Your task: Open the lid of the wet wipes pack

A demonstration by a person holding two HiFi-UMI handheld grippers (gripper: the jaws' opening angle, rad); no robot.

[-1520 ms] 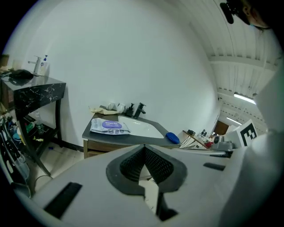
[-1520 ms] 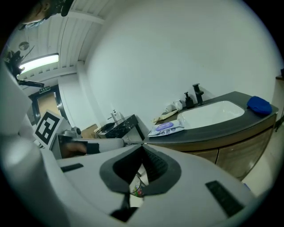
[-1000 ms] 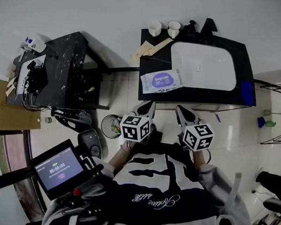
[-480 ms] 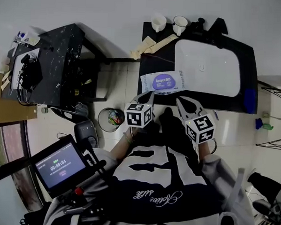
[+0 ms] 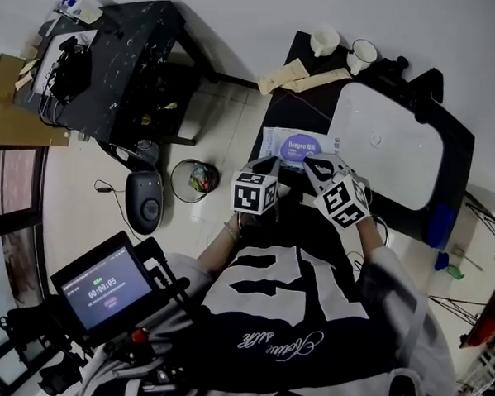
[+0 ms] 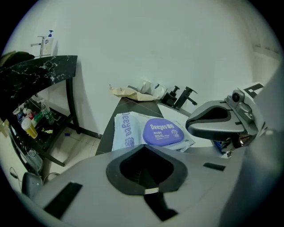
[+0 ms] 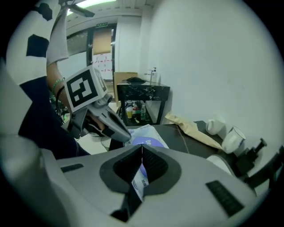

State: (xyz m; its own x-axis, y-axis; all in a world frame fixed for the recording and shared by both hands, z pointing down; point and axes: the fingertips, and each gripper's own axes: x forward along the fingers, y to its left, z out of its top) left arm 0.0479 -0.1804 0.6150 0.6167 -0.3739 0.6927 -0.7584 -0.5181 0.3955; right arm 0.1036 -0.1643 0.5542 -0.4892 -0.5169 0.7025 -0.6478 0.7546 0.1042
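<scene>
Nearer wipes pack (image 5: 296,147), purple lid (image 6: 163,131) shut

L tool (image 5: 267,163), R tool (image 5: 312,165), both closed

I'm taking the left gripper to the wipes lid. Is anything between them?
Nothing visible. The purple lid lies flat just beyond the left gripper's shut tips, with only the near edge of the pack between them. The right gripper hangs off to the lid's right, not across the path.
</scene>
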